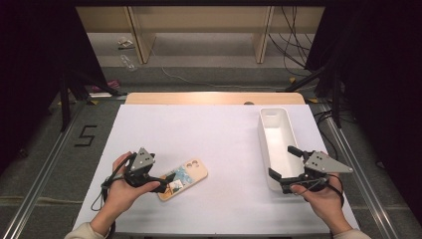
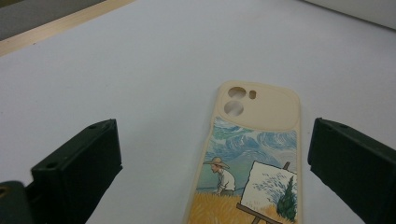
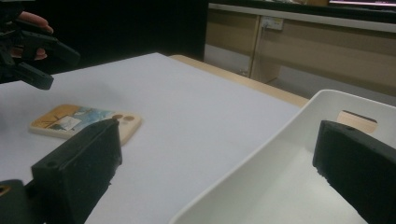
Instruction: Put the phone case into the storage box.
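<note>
A cream phone case [image 1: 186,176] with a painted scene of a man at an easel lies back-up on the white table [image 1: 209,134], left of centre. My left gripper [image 1: 166,182] hovers over its near end, open; in the left gripper view the case [image 2: 254,154] lies between the wide jaws of the gripper [image 2: 212,140], closer to the right one, untouched. My right gripper [image 1: 284,163] stands open at the near end of a long white bin [image 1: 275,134]. In the right gripper view that gripper [image 3: 217,140] straddles the bin's wall [image 3: 261,154], nothing held.
The white bin holds nothing that I can see. A wooden strip [image 1: 214,98] edges the table's far side. The right gripper view also takes in the phone case [image 3: 84,120] and the left gripper [image 3: 32,56] beyond it. Cables and shelving lie on the floor behind.
</note>
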Motion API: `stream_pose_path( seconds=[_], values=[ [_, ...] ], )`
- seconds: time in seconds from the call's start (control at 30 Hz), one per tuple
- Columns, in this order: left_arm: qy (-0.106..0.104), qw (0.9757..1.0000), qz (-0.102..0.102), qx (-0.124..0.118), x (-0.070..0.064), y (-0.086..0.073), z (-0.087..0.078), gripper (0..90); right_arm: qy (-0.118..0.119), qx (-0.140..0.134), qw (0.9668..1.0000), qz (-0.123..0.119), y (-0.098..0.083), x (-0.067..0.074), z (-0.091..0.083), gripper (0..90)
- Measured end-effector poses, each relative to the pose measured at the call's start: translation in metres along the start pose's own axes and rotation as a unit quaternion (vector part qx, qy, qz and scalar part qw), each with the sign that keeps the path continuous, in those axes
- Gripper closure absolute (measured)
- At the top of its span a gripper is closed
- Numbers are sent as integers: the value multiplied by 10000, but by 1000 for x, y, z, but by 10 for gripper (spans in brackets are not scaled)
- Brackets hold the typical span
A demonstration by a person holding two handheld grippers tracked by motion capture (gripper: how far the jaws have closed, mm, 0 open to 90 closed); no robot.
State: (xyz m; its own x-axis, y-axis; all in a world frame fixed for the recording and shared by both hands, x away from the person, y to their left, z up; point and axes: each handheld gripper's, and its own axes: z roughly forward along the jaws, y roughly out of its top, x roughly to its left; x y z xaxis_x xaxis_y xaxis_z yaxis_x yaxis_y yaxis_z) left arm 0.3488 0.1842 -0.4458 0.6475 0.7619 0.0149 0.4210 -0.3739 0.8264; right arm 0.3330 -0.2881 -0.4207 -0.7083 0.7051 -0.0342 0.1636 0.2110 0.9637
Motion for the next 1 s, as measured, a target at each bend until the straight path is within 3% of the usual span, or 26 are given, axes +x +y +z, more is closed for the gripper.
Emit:
stream_pose_path(
  seconds=[0.2,0.27,0.33,0.37,0.4,0.5,0.57,0.67,1.0],
  values=[
    [22,10000,-51,-14,2,-1,-1,60,-6,-1,10000,9,0,1,0,21],
    [70,9999,-77,-37,3,0,-1,138,-4,-1,10000,6,1,1,0,21],
    [169,9998,-111,-20,5,1,0,285,-7,-2,10000,12,1,1,0,21],
    [464,9988,-90,110,8,2,2,380,-11,-2,10000,13,1,1,0,22],
    [586,9980,-74,202,10,3,3,493,-16,1,10000,12,1,1,0,22],
    [764,9955,-79,547,17,0,10,798,-12,3,10000,11,0,1,0,23],
    [840,9926,-89,872,21,-3,18,886,-12,7,10000,9,0,1,0,24],
    [951,9864,12,1338,27,-8,28,897,-19,-2,10000,16,1,1,0,24],
    [700,9815,-41,1784,28,-17,32,899,-13,-5,10000,22,1,1,0,26]
  ],
)
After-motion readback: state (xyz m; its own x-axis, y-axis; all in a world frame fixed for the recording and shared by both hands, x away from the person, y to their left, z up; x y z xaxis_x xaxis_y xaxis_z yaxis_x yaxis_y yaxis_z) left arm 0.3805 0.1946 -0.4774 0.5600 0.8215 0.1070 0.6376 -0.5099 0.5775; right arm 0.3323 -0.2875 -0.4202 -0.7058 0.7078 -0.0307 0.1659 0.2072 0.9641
